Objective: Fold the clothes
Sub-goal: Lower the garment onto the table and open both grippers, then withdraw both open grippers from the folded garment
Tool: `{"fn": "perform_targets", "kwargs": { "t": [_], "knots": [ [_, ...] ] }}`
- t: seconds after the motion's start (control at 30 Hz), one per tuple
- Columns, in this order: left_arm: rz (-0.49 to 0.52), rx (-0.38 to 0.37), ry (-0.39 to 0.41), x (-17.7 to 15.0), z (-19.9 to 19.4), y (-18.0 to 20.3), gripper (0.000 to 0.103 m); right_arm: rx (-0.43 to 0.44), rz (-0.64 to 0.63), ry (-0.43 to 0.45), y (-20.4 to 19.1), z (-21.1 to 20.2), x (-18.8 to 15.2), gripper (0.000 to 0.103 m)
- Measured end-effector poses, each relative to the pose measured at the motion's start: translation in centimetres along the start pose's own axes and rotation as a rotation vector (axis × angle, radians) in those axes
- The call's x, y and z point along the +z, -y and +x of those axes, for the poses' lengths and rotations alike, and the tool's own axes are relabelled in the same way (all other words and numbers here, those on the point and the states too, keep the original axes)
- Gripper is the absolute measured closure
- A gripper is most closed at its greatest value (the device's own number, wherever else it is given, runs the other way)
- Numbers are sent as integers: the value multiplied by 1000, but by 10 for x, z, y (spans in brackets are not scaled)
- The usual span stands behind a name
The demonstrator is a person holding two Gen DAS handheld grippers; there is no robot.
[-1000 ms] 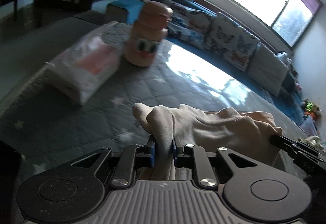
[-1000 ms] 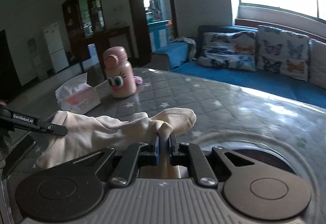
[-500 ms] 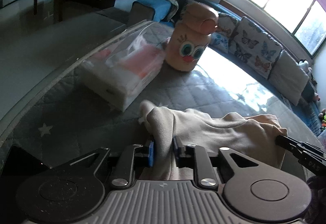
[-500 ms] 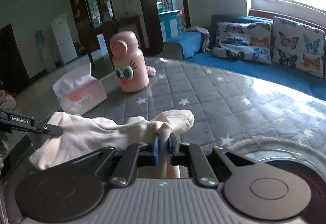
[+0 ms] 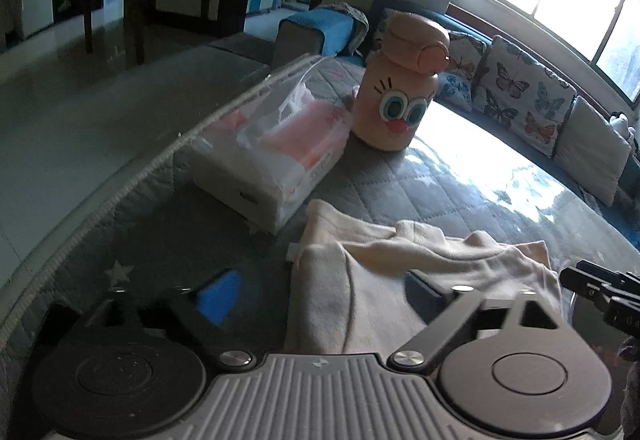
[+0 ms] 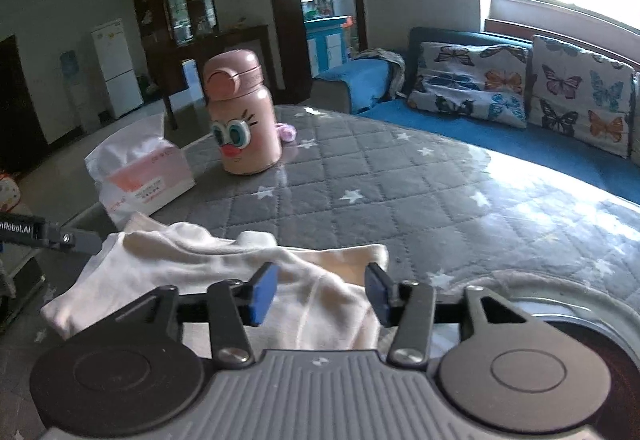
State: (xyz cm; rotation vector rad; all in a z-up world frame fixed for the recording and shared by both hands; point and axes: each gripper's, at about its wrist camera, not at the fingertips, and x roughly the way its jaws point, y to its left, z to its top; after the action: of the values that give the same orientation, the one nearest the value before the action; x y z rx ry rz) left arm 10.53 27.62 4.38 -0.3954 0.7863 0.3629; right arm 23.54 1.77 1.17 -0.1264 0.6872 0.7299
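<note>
Both claws pinched the cream cloth point(image 6: 224, 272) a moment ago, and now they are letting go. One cloth lies bunched on the grey star quilt point(image 6: 400, 183), right in front of the two claws. Left gripper point(image 5: 320, 292) has its jaws opening very wide, with the cloth lying loose between them. Right gripper point(image 6: 318, 294) has its jaws opening too, and its blue pads do not press the cloth. Behind the cloth stands one pink bottle point(image 6: 242, 115) with a funny face. Just beside it sits one tissue pack point(image 6: 140, 175). Far back I count three butterfly pillows point(image 6: 472, 83) on one blue sofa point(image 6: 460, 127).
</note>
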Motion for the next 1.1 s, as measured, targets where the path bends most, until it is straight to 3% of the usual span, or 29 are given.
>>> {"fn": "perform_targets", "kwargs": {
  "t": [0.3,0.63,0.87,1.1],
  "knots": [
    [21,85,-20,2,29,6,2,51,-13,-51,-15,34,-4,45],
    [28,149,-24,8,53,13,0,25,-44,-63,-17,45,-6,21],
    [43,191,-25,6,63,19,0,5,-66,-58,-20,46,-7,16],
    [72,198,10,-1,46,22,0,16,-102,-44,-31,29,-11,2]
  ]
}}
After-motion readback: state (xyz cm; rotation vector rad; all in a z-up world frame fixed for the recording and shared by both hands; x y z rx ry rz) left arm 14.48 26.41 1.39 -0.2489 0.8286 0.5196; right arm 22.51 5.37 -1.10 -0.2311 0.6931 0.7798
